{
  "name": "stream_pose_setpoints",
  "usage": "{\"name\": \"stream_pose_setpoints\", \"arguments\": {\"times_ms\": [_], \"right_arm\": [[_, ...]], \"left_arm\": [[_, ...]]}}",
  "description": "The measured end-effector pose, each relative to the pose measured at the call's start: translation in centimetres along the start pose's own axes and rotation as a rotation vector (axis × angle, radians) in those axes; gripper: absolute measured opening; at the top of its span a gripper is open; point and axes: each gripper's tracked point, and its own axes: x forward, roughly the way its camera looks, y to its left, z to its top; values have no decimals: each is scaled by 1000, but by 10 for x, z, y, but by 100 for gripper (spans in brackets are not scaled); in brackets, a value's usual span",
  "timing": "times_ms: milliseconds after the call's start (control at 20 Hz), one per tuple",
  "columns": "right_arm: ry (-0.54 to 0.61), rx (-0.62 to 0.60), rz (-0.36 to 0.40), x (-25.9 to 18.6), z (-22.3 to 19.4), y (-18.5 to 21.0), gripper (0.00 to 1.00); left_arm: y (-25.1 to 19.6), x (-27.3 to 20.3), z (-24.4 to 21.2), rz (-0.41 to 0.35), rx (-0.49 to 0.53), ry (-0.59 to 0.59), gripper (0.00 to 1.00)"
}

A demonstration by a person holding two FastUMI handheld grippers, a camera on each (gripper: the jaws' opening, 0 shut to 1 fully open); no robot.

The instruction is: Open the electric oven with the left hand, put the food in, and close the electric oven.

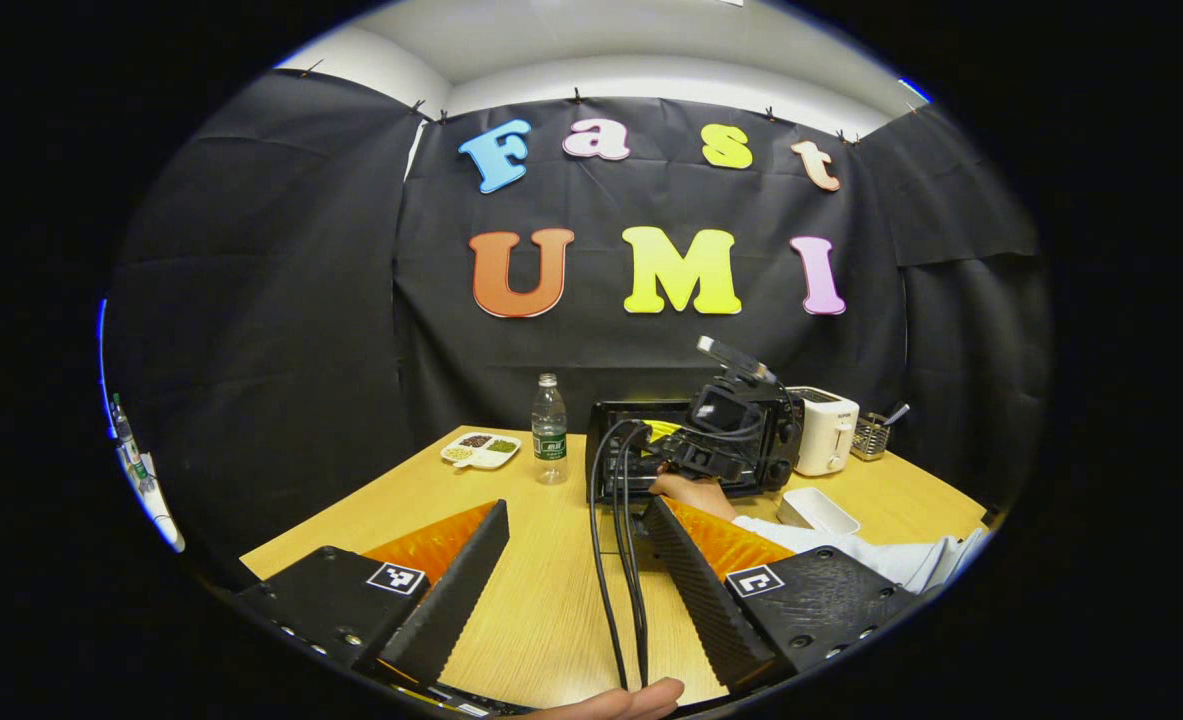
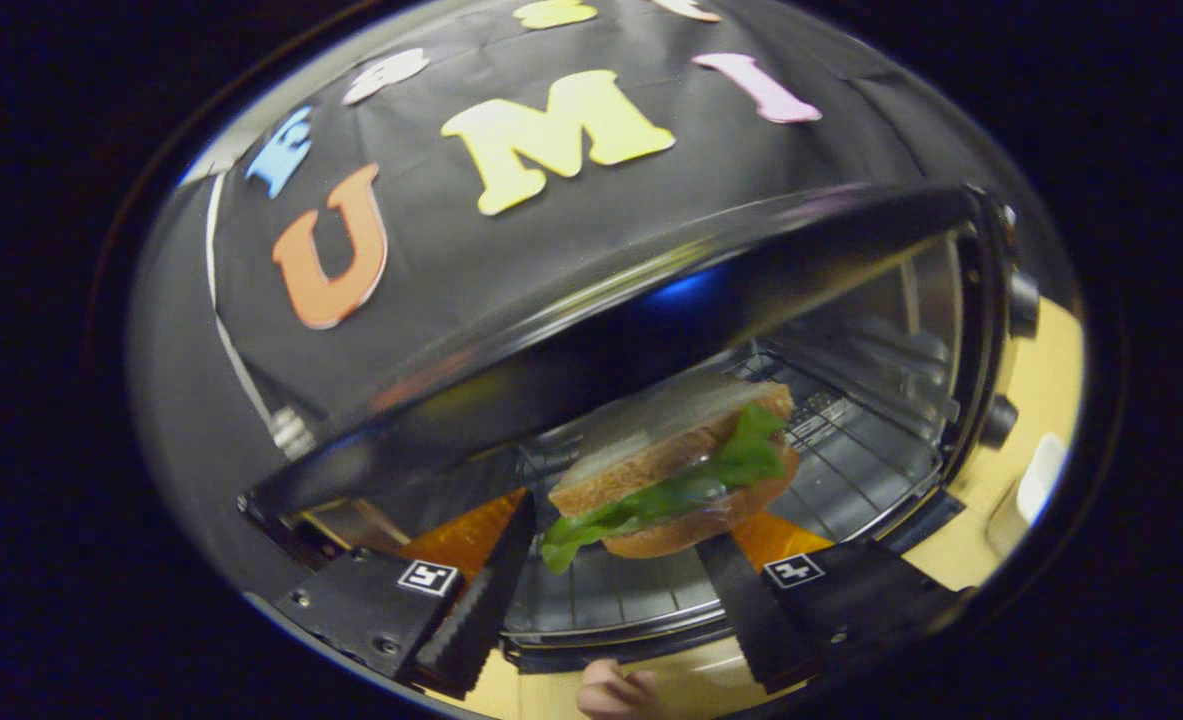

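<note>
A: Up front, the tabletop [image 1: 541,590] of pale wood carries the oven [image 1: 619,455], which stands open with the right tool [image 1: 696,455] reached into its mouth, a sleeved arm [image 1: 851,550] trailing back from it.

B: And the food?

A: Seen from the right gripper view, a sandwich [image 2: 676,475] with lettuce sits over the wire rack [image 2: 851,460] inside the oven [image 2: 961,330]. The right tool [image 2: 616,580] stands wide open, its two fingers either side of the sandwich and apparently clear of it, though whether bread rests on rack or hangs just above it cannot be told.

B: The left tool?

A: The left tool [image 1: 576,575] hangs low over the tabletop, well back from the oven, fingers spread wide and holding nothing. Black cables [image 1: 616,560] run down between them.

B: What might go wrong?

A: By my reading, the sandwich lies near the front of the rack; drawing the right tool out carelessly could snag the lettuce and drag the food forward. The cables could also catch on the oven when the door is shut.

B: Anything unclear?

A: The door itself is hard to place: the dark curved band across the right gripper view may be the oven's top edge. Behind, a white toaster [image 1: 826,430], a water bottle [image 1: 549,430], a white tray [image 1: 817,510] and a divided dish [image 1: 481,450] stand apart on the tabletop; a small rack [image 1: 871,435] of utensils is too small to read.
</note>
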Motion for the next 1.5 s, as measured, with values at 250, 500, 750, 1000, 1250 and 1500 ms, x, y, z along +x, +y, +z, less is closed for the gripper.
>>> {"name": "stream_pose_setpoints", "arguments": {"times_ms": [250, 500, 750, 1000, 1250, 1500], "right_arm": [[144, -156, -23, -6, -17, -5, 99], [329, -266, 4, -22, -30, -9, 100], [436, -335, 54, -66, -22, -4, 99], [416, -358, 134, -137, 12, -6, 99], [219, -457, 165, -223, 68, -25, 99], [15, -413, 145, -302, 119, -70, 99]], "left_arm": [[7, -6, 5, 33, 14, 3, 95], [12, -11, 2, 59, -2, 21, 95], [20, -12, -10, 102, -34, 96, 95], [30, -10, -1, 140, -46, 102, 95], [24, 1, 16, 132, -103, 81, 94], [4, 18, 38, 106, -90, 54, 94]]}}
